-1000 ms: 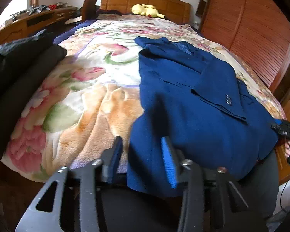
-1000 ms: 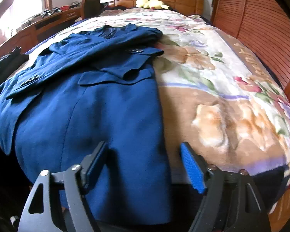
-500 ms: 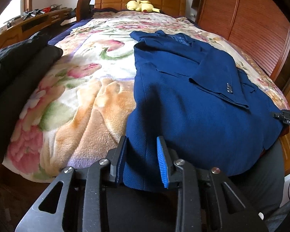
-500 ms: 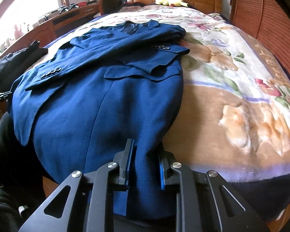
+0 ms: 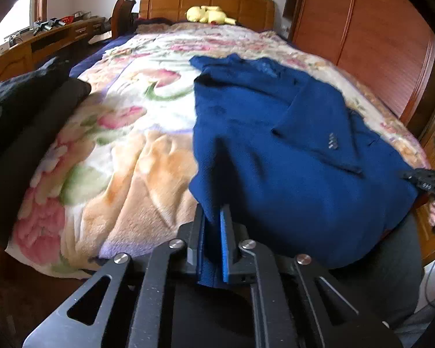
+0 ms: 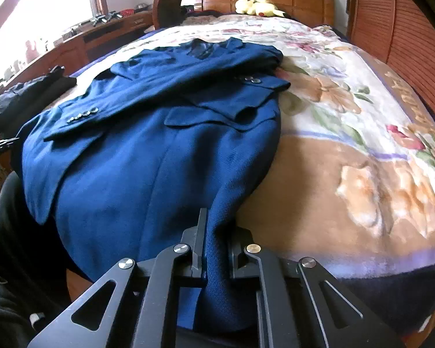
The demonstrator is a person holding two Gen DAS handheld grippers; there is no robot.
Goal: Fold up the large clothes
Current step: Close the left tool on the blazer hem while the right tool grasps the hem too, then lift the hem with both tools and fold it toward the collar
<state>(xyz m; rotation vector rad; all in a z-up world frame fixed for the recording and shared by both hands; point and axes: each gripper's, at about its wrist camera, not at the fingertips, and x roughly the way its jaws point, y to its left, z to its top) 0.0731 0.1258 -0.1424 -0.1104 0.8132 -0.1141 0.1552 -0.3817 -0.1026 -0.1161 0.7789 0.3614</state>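
A dark blue suit jacket [image 5: 290, 145] lies flat on the flowered blanket [image 5: 116, 159] of the bed, sleeves folded across its front, hem hanging over the foot edge. It also shows in the right wrist view [image 6: 159, 150]. My left gripper [image 5: 213, 232] is shut on the jacket's lower left hem corner. My right gripper [image 6: 216, 237] is shut on the lower right hem corner. The right gripper also shows at the far right of the left wrist view [image 5: 426, 179].
Black clothes [image 5: 23, 107] lie on the bed's left side. A yellow plush toy [image 5: 208, 14] sits by the wooden headboard [image 5: 206, 1]. A wooden desk [image 5: 43, 40] runs along the left. A wooden wardrobe [image 5: 377, 43] stands at the right.
Both grippers went from open to shut on the jacket's bottom hem corners. The hem has been drawn up off the bed's foot edge.
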